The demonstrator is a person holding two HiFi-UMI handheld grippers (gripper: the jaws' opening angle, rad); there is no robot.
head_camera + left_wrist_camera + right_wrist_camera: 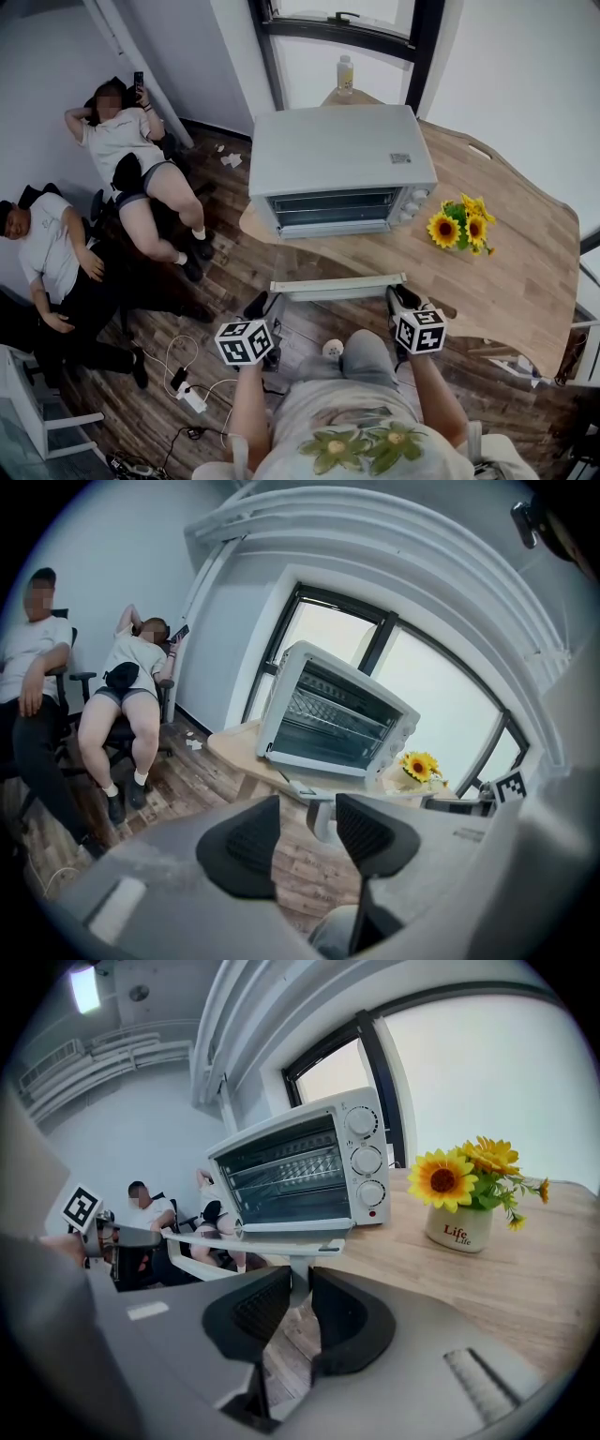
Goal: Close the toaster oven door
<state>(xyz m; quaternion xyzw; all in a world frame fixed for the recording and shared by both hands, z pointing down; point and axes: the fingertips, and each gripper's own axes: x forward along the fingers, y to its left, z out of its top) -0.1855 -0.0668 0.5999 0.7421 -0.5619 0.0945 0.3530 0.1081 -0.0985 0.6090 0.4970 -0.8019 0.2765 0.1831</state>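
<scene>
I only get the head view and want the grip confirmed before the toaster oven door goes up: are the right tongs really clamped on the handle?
Observer: Yes. The right gripper view shows the right tongs closed on the end post of the door handle.
Operator: And the left tongs?
Observer: The left tongs stand apart. The handle's other post shows between them, with a gap beside it, not pinched.
Operator: How far open is the door?
Observer: Seen side-on in the right gripper view, the door lies roughly level.
</scene>
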